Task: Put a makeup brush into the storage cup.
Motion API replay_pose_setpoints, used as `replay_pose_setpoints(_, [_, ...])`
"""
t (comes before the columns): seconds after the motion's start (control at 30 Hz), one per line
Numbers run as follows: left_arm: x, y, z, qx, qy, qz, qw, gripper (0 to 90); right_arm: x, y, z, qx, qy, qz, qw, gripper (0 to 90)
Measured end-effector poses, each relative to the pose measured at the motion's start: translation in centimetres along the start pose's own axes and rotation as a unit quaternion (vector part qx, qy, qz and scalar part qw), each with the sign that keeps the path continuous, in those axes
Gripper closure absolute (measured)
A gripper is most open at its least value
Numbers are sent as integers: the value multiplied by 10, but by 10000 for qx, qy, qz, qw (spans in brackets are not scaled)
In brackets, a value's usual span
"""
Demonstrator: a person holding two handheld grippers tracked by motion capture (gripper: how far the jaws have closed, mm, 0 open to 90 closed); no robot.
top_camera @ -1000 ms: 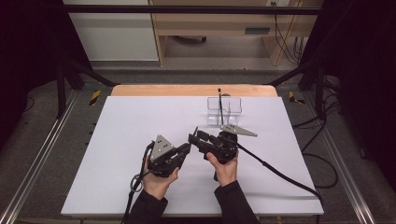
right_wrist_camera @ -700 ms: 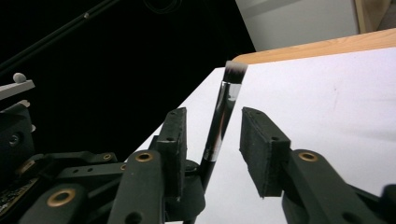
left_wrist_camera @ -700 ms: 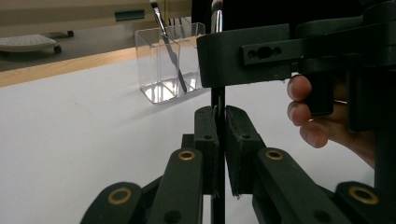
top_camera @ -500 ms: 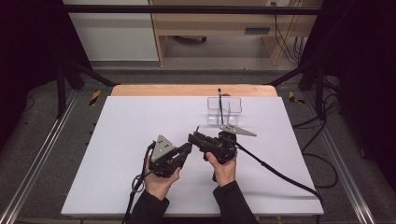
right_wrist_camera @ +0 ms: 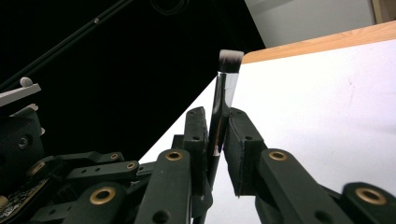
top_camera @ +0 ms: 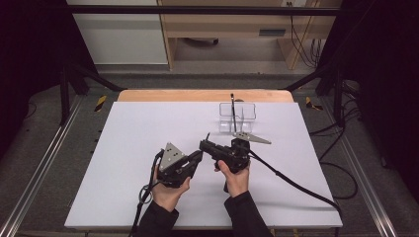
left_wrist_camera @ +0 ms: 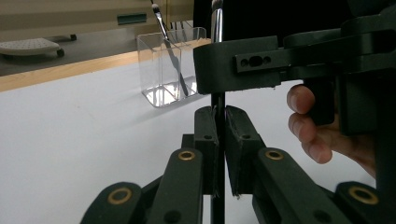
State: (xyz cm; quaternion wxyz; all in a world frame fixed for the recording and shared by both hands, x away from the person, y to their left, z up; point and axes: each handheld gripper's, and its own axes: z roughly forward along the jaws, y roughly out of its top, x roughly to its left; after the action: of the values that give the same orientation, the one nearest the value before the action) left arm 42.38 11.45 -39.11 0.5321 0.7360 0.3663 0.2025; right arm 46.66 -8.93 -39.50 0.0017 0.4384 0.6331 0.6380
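White tabletop [top_camera: 148,128] spreads under us in the high view, with a wooden strip along its far edge. Our two claws meet near the middle, tips almost touching: the left claw [top_camera: 197,157] points right, the right claw [top_camera: 204,144] points left. A thin dark brush [top_camera: 207,137] pokes up where they meet, too small here to read. Behind the right hand [top_camera: 235,178] stands one clear holder [top_camera: 238,117], near the far edge, with one dark brush handle [top_camera: 232,106] leaning in it.

From the left claw view, we see what the high view hides: the left claw [left_wrist_camera: 217,135] is narrowed onto the thin black stem of the brush [left_wrist_camera: 217,100], which runs straight up between the pads. Above it sits the body of the right claw, with fingers [left_wrist_camera: 306,123] of the right hand curled beside it. The holder [left_wrist_camera: 172,65] stands beyond, showing two compartments and the one handle [left_wrist_camera: 169,46] tilted inside.

From the right claw view, we get the brush head: the right claw [right_wrist_camera: 218,140] is closed on the shiny ferrule of the brush [right_wrist_camera: 223,100], whose flat white-tipped bristles stand above the pads. The left claw's body shows at lower left.

We count two brushes, one holder, two claws.
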Motion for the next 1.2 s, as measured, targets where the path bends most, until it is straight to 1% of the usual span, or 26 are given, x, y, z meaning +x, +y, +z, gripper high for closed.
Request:
replay_pose_setpoints(0.33, [-1,0,0,6,-9,-5,10000,832,0,0,-1,1,98,-13,10000,837])
replay_pose_setpoints(0.53, [1,1,-1,43,-91,27,9999,828,0,0,-1,2,124,-65,9999,840])
replay_pose_setpoints(0.63, [2,2,-2,48,-182,96,9998,815,1,0,-2,21,112,-110,9999,840])
replay_pose_setpoints(0.67, [2,2,-2,55,-253,124,9996,794,1,0,-2,16,76,-158,9998,840])
replay_pose_setpoints(0.7, [2,3,-4,47,-258,176,9995,775,1,0,-2,15,52,-189,9998,840])
replay_pose_setpoints(0.8, [5,6,-8,136,-211,319,9992,723,1,0,-3,5,25,-283,9996,840])
replay_pose_setpoints(0.87, [7,8,-10,201,-165,374,9990,691,0,1,-3,-19,10,-333,9994,840])
replay_pose_setpoints(0.93, [10,10,-13,230,-179,362,9989,656,1,2,-4,-29,-19,-348,9994,840])
replay_pose_setpoints(0.97, [12,10,-14,293,-186,355,9988,631,0,2,-4,-50,-29,-381,9993,840])
replay_pose_setpoints(1.0, [14,11,-15,386,-156,340,9986,598,0,3,-5,-65,-43,-402,9992,840])
replay_pose_setpoints(1.03, [16,10,-16,427,-129,358,9984,570,0,3,-5,-74,-61,-423,9991,840])
replay_pose_setpoints(1.07, [18,10,-17,449,-107,382,9982,554,-1,4,-6,-83,-73,-436,9990,840])
replay_pose_setpoints(1.2, [28,8,-23,426,-54,319,9986,472,-1,5,-7,-114,-103,-495,9987,840])
